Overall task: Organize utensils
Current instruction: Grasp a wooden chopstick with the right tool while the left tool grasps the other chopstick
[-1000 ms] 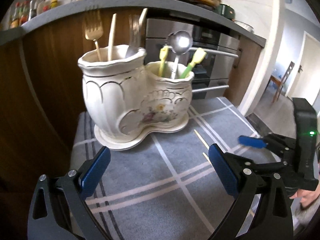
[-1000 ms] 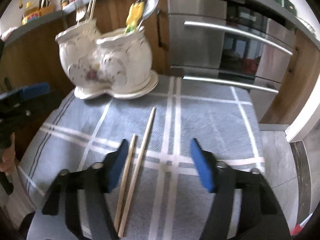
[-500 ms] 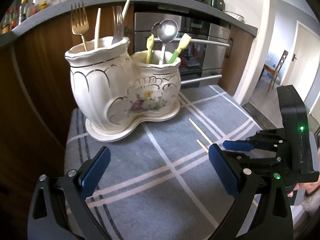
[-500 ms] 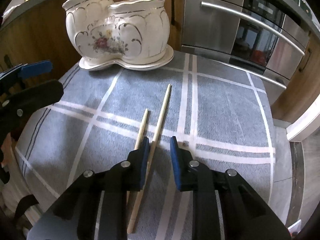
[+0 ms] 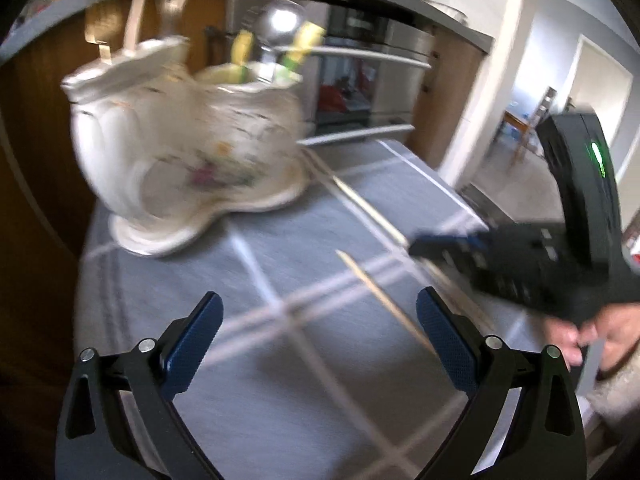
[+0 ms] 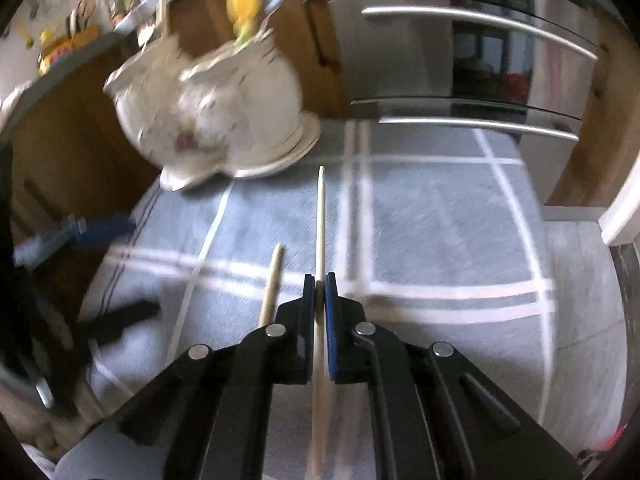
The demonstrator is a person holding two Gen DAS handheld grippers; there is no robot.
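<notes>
Two pale wooden chopsticks lie on a grey cloth with white check lines point(image 6: 440, 216) covering a small table. In the right wrist view, the right gripper point(image 6: 319, 288) has just been closing, and its blue pads are now pinched on the longer chopstick point(image 6: 320, 216), which runs straight toward twelve o'clock. The shorter chopstick point(image 6: 273, 280) lies loose just beside it, at about ten o'clock from the jaws. Farther off at eleven o'clock stands a cream ceramic two-pot utensil holder with a flower print point(image 6: 216, 120), already holding forks, a spoon and yellow-green handled pieces.

In the left wrist view, the left gripper point(image 5: 318, 334) hangs wide apart and empty above the cloth.

The held stick looks light, stiff, smooth and thin, so it may roll or pivot between the pads. A grip near its middle seems safest.
</notes>
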